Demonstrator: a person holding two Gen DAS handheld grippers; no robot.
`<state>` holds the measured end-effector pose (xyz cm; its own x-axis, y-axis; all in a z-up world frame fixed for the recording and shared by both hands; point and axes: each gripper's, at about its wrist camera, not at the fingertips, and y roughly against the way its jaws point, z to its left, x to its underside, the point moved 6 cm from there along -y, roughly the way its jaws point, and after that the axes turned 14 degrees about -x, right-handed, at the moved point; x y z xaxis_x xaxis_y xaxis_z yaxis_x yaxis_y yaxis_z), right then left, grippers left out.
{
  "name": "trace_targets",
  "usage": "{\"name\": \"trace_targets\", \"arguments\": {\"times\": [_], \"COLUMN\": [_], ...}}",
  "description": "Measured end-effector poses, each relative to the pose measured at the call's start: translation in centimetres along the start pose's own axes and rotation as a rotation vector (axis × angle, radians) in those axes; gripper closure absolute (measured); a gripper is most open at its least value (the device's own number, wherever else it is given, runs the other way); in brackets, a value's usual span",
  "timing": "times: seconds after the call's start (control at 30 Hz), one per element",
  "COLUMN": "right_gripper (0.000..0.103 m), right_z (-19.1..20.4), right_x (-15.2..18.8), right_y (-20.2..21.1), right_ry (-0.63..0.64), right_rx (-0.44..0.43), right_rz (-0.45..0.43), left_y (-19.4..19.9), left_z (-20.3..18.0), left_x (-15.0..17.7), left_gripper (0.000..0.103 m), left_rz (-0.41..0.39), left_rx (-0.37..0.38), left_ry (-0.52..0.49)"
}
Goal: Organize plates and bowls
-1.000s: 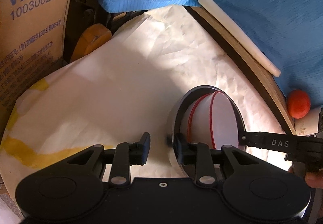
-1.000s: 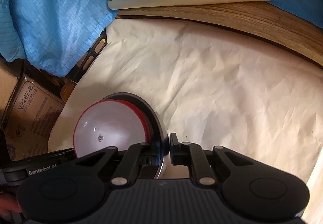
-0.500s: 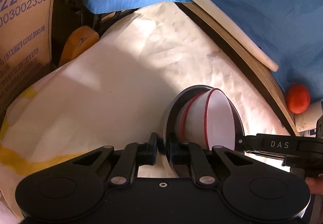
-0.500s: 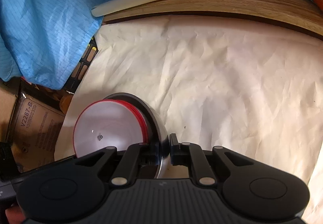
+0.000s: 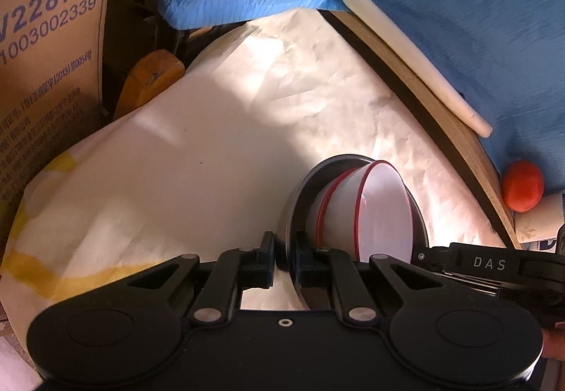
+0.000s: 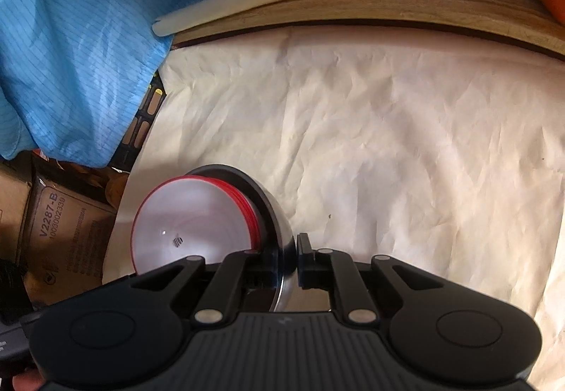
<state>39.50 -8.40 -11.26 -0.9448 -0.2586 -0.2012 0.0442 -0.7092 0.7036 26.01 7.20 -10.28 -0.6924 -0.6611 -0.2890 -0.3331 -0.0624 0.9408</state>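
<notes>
Cardboard box (image 5: 46,48): stands at the far left beyond the sheet; printed "V2287-B" above "1003002339".
White sheet (image 5: 212,151): crumpled, covers the work surface under everything.
Dark bowl (image 5: 300,200): metal, tipped on edge near the sheet's front, mouth facing right in the left wrist view; pinched on opposite rims by both grippers.
White bowls (image 5: 385,211): red-rimmed, nested inside the dark bowl, mouths facing the same way.
Left gripper (image 5: 282,255): pressed onto the dark bowl's rim.
Right gripper (image 6: 286,258): likewise clamped on the rim; its arm reads "DAS".
</notes>
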Motion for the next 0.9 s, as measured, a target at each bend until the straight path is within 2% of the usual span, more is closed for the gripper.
{"name": "trace_targets", "arguments": {"times": [0.57, 0.9], "right_gripper": [0.092, 0.092], "right_z": [-0.6, -2.4], "right_x": [0.4, 2.2], "right_y": [4.3, 7.2], "right_ry": [-0.001, -0.039], "right_rx": [0.005, 0.016], "right_rz": [-0.094, -0.145], "left_y": [2.0, 2.6], "left_z": [-3.4, -6.2], "left_x": [0.0, 1.2], "left_gripper": [0.094, 0.094], "left_rz": [-0.039, -0.031], "left_rx": [0.052, 0.081], "left_ry": [-0.085, -0.17]}}
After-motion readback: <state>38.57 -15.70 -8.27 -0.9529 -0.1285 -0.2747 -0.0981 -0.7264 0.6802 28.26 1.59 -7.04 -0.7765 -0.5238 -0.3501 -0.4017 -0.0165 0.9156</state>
